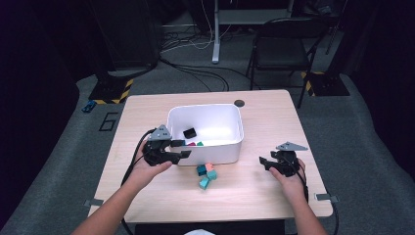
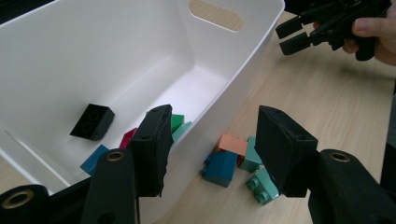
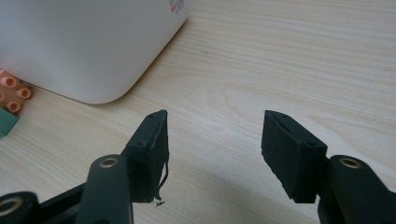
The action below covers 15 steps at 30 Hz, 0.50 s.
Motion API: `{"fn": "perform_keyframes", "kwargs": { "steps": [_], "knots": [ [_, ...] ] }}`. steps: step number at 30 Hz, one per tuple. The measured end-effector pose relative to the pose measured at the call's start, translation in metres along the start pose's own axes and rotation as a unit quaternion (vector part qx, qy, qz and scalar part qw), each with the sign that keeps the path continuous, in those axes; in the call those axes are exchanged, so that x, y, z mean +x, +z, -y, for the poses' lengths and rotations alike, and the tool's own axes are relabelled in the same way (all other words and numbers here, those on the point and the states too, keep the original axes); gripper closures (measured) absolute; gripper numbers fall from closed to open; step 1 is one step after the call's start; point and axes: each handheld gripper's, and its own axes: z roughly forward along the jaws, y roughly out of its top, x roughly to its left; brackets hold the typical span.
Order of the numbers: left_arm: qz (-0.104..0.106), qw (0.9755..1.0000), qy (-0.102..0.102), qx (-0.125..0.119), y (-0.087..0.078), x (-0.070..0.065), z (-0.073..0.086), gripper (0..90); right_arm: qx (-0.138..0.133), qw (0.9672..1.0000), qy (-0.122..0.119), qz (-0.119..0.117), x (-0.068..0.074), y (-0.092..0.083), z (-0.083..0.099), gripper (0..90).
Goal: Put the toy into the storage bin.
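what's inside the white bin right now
Inside the white bin: a black brick, plus blue, magenta and green bricks, partly hidden behind the left gripper.

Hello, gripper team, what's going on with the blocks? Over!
Left gripper open at the tub's near wall, holding nothing. Right gripper open, empty. Loose blocks wait beside the white tub. Nothing in the way.

Surface (image 1: 254, 191) is lit okay from overhead, but the room at the far side goes pretty dark. High view looks soft, maybe low-res.
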Motion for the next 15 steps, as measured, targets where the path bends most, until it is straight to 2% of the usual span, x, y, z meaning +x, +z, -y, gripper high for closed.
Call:
{"fn": "perform_keyframes", "kwargs": {
  "steps": [2, 3, 5, 11, 15],
  "knots": [
    [-0.003, 1.0000, 0.006, 0.003, -0.002, 0.000, -0.002, 45.9, 0.001, 1.0000, 0.001, -0.001, 0.000, 0.000, 0.000, 41.0],
    [-0.002, 1.0000, 0.002, -0.003, -0.002, 0.000, -0.002, 46.0, 0.001, 1.0000, 0.003, 0.000, 0.001, 0.000, 0.000, 41.0],
    [0.001, 1.0000, 0.005, -0.004, -0.006, -0.001, -0.004, 46.0, 0.001, 1.0000, 0.001, -0.001, 0.001, 0.000, 0.000, 41.0],
    [0.019, 0.9997, 0.008, -0.012, -0.013, -0.009, -0.002, 47.2, 0.001, 1.0000, 0.004, -0.001, 0.001, 0.000, 0.000, 40.9],
    [0.033, 0.9994, 0.011, -0.006, -0.013, -0.017, 0.004, 47.2, 0.000, 1.0000, 0.002, 0.000, 0.001, 0.000, 0.000, 41.0]
  ]
}}
